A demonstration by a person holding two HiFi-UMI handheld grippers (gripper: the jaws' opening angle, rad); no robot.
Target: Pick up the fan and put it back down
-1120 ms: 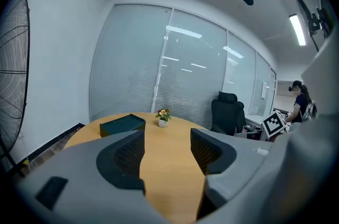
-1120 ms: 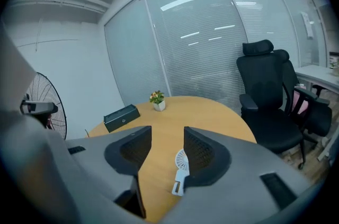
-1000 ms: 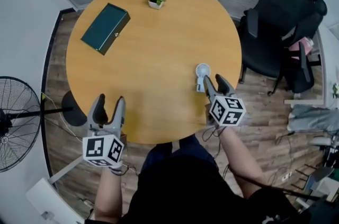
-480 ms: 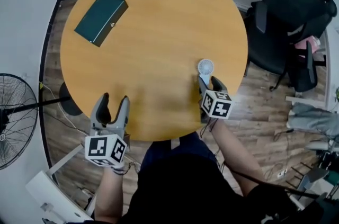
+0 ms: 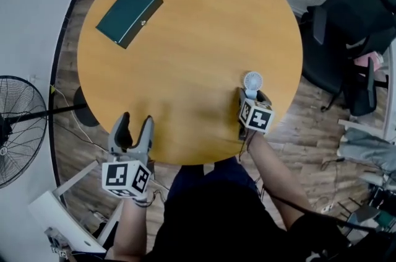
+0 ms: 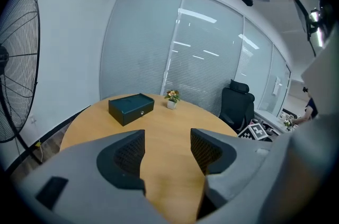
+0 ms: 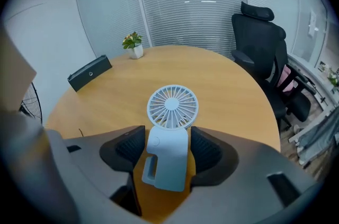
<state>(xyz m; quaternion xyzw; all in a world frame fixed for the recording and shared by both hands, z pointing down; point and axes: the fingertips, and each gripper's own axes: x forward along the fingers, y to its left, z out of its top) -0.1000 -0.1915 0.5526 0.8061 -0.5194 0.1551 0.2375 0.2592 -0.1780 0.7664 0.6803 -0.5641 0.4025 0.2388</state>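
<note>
Your right hand-held gripper has its jaws spread apart, one on each side of the little white fan. The jaws sit just beside the fan's handle. The fan lies on the round wooden counter, near the edge on your right. Your left hand-held gripper is spread apart too, with nothing in it. It hangs over the near edge of the counter, well apart from the fan.

Small white fan lies flat near the table edge.
</note>
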